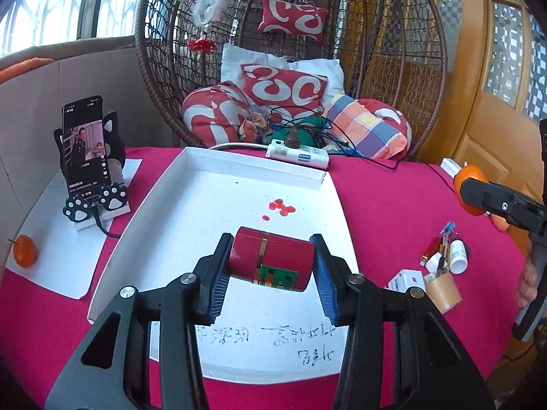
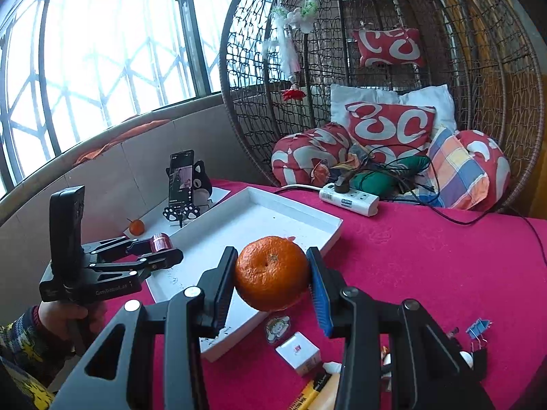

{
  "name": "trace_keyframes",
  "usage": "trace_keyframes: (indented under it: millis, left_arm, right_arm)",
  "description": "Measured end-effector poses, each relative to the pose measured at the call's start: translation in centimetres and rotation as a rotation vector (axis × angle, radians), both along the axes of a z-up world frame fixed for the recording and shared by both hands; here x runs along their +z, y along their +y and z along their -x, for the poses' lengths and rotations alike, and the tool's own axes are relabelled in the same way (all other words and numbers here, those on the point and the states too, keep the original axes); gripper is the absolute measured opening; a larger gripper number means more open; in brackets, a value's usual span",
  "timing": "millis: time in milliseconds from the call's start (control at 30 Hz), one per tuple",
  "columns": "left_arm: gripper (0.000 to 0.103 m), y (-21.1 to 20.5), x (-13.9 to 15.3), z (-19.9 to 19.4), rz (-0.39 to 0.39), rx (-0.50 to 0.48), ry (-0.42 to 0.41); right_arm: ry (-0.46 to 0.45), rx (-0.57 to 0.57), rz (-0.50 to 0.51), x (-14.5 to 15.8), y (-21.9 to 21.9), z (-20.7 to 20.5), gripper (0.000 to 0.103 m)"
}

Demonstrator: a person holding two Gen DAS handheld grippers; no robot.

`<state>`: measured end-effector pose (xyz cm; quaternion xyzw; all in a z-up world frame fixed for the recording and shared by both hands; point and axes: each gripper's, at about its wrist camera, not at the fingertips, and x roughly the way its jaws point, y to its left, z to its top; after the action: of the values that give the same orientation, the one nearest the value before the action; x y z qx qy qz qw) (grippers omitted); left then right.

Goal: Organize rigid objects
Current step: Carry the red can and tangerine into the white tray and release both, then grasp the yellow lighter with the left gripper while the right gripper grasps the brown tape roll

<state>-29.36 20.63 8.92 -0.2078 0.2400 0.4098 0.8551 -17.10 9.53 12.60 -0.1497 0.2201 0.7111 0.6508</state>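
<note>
My left gripper (image 1: 271, 256) is shut on a red cylindrical can (image 1: 273, 259) with a gold band, which lies sideways between the blue pads. It hangs just over the white tray (image 1: 205, 184). In the right wrist view my right gripper (image 2: 271, 266) is shut on an orange tangerine (image 2: 271, 273), above the near corner of the tray (image 2: 328, 220). Each gripper shows in the other's view. The left gripper (image 2: 160, 247) with the can (image 2: 161, 242) is at the tray's left edge. The right gripper (image 1: 475, 191) with the tangerine (image 1: 466, 176) is at the far right.
A phone on a cat-shaped stand (image 1: 85, 150) and a second tangerine (image 1: 24, 251) sit on white paper to the left. A power strip (image 1: 297, 153) lies behind the tray. A paper cup (image 1: 442, 292), small bottles, a lighter and binder clips (image 2: 478, 328) clutter the right. A wicker hanging chair stands behind.
</note>
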Motion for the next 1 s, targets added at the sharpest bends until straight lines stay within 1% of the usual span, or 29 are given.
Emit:
trace_keyframes:
  millis: [133,233,333,400,467,533,667,733,767,800,833,867,900,933,967,1000]
  left_arm:
    - [0.045,3.1,-1.3,-0.3,0.035,0.066,0.028]
    - [0.045,4.7,-2.7,-0.5,0.071,0.098,0.038]
    - [0.045,5.1,-3.9,-0.6,0.093,0.116,0.046]
    - [0.045,5.1,-4.2,-0.5,0.103,0.121,0.047]
    - [0.045,5.3,-4.3,-0.4,0.105,0.127,0.050]
    - [0.045,5.3,-4.5,-0.1,0.112,0.136,0.050]
    - [0.045,5.6,-5.1,0.7,0.146,0.161,0.037]
    - [0.052,5.5,-5.1,1.0,0.143,0.182,0.036]
    - [0.067,5.4,-4.9,1.3,0.139,0.188,0.030]
    - [0.085,5.3,-4.8,1.5,0.134,0.198,0.019]
    - [0.090,5.2,-4.5,1.8,0.125,0.211,0.003]
    - [0.092,5.1,-4.2,2.1,0.116,0.220,-0.013]
    - [0.099,4.9,-3.9,2.4,0.108,0.235,-0.028]
    - [0.103,4.8,-3.6,2.8,0.103,0.248,-0.041]
    - [0.103,4.7,-3.3,3.1,0.097,0.255,-0.056]
    - [0.103,4.6,-3.0,3.5,0.090,0.260,-0.072]
  right_arm:
    - [-0.001,0.054,0.059,-1.6,3.2,2.2,0.041]
    - [-0.046,0.070,0.112,-3.8,5.6,3.9,0.041]
    - [-0.038,0.079,0.175,-6.0,7.8,4.6,0.041]
    - [-0.050,0.079,0.203,-7.2,9.0,5.1,0.041]
    - [-0.096,0.066,0.231,-8.5,10.5,5.7,0.041]
    - [-0.134,0.048,0.255,-9.5,11.7,6.0,0.041]
    - [-0.129,0.015,0.287,-10.7,12.7,5.8,0.042]
    - [-0.117,0.009,0.290,-10.8,12.5,5.6,0.042]
    - [-0.117,0.008,0.290,-10.7,12.3,5.5,0.042]
    - [-0.121,0.004,0.288,-10.6,12.2,5.6,0.042]
    - [-0.122,-0.001,0.277,-10.4,11.8,5.5,0.043]
    - [-0.118,-0.008,0.263,-10.1,11.6,5.3,0.055]
    - [-0.113,-0.017,0.243,-9.6,11.2,5.2,0.081]
    - [-0.107,-0.029,0.215,-9.0,10.7,4.9,0.090]
    - [-0.104,-0.040,0.187,-8.4,10.2,4.7,0.103]
    - [-0.105,-0.051,0.158,-7.7,9.6,4.4,0.103]
